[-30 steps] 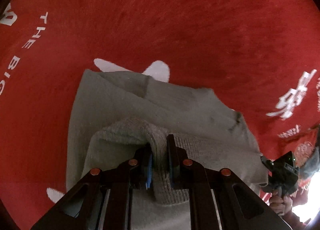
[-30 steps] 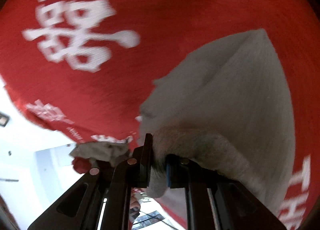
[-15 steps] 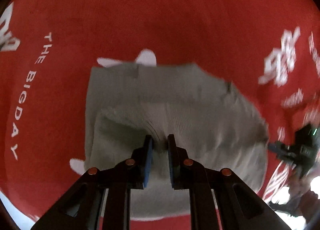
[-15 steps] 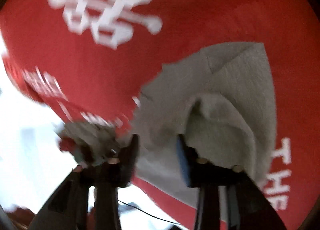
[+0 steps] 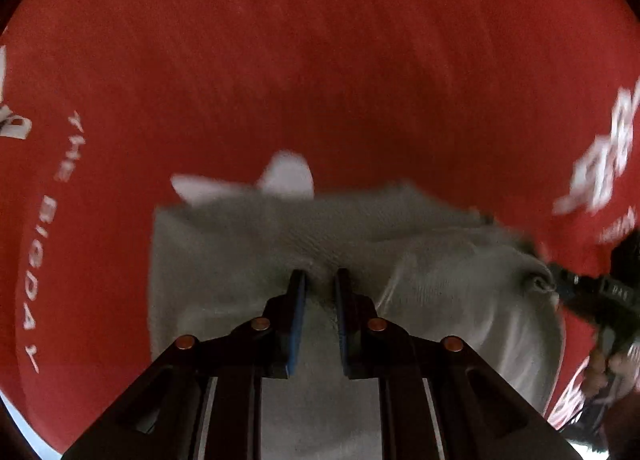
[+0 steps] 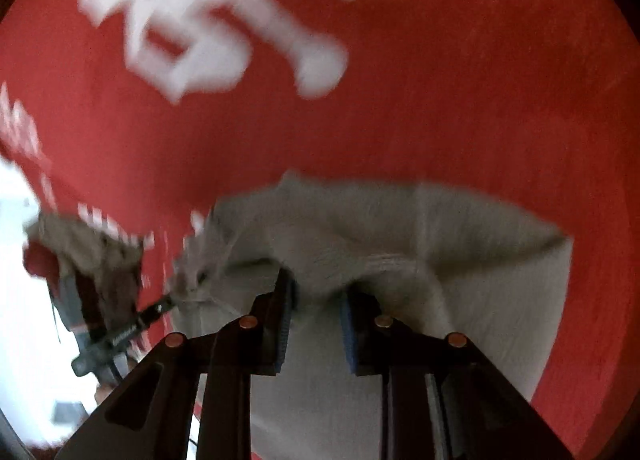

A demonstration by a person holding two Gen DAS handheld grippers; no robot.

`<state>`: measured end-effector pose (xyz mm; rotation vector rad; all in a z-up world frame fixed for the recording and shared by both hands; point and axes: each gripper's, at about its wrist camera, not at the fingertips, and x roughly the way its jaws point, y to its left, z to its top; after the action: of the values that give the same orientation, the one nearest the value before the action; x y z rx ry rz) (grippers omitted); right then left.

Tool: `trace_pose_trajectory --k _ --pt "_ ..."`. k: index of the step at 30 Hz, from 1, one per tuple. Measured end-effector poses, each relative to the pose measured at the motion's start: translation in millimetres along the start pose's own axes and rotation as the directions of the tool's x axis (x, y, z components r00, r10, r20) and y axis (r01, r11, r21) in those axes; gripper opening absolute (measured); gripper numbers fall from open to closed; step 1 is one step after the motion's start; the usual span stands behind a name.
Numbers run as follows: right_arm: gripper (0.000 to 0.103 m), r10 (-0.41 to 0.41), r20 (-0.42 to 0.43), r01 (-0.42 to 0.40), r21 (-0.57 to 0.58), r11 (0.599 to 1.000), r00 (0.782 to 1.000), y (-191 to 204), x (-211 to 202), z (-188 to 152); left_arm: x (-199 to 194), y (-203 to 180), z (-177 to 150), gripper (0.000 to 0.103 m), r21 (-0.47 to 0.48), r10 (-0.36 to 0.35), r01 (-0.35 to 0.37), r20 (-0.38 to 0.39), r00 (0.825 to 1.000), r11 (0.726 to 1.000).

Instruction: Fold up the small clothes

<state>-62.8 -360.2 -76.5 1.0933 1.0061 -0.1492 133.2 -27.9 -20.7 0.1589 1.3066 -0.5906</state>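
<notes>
A small grey knitted garment (image 5: 248,252) lies folded on the red cloth; it also shows in the right wrist view (image 6: 480,244). My left gripper (image 5: 320,280) hovers over its middle with the jaws slightly apart and nothing between them. My right gripper (image 6: 316,288) is open over the garment, a raised fold of the knit just beyond its tips. The right gripper also shows at the garment's right edge in the left wrist view (image 5: 592,296). Both views are motion-blurred.
The red cloth (image 5: 320,60) with white lettering covers the whole surface. Its edge and a bright floor lie at the left of the right wrist view (image 6: 24,300). A crumpled grey-and-red bundle (image 6: 92,256) sits by that edge.
Both grippers have let go of the grey garment and opened. The lifted fold has dropped onto the garment. Both grippers have shifted over it.
</notes>
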Motion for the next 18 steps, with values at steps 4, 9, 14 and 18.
trace_pose_trajectory --k 4,9,14,18 --pt "0.05 -0.001 0.066 -0.002 0.052 0.999 0.998 -2.9 -18.0 20.2 -22.1 11.4 9.7 0.015 0.002 0.026 -0.026 0.041 0.999 1.0" --pt "0.05 -0.083 0.062 0.084 -0.026 0.996 0.995 8.6 -37.8 0.2 -17.5 9.4 -14.9 0.015 0.081 0.043 -0.04 -0.037 0.998 0.996" --pt "0.05 -0.01 -0.062 -0.001 -0.176 0.984 0.998 36.2 -22.4 -32.9 17.1 -11.4 -30.2 0.015 0.107 0.053 -0.042 -0.1 0.994 0.993" --pt "0.046 -0.134 -0.105 0.108 -0.225 0.968 0.985 37.9 13.1 -31.0 36.8 -4.7 -12.6 0.015 0.028 0.142 -0.141 -0.051 0.989 0.99"
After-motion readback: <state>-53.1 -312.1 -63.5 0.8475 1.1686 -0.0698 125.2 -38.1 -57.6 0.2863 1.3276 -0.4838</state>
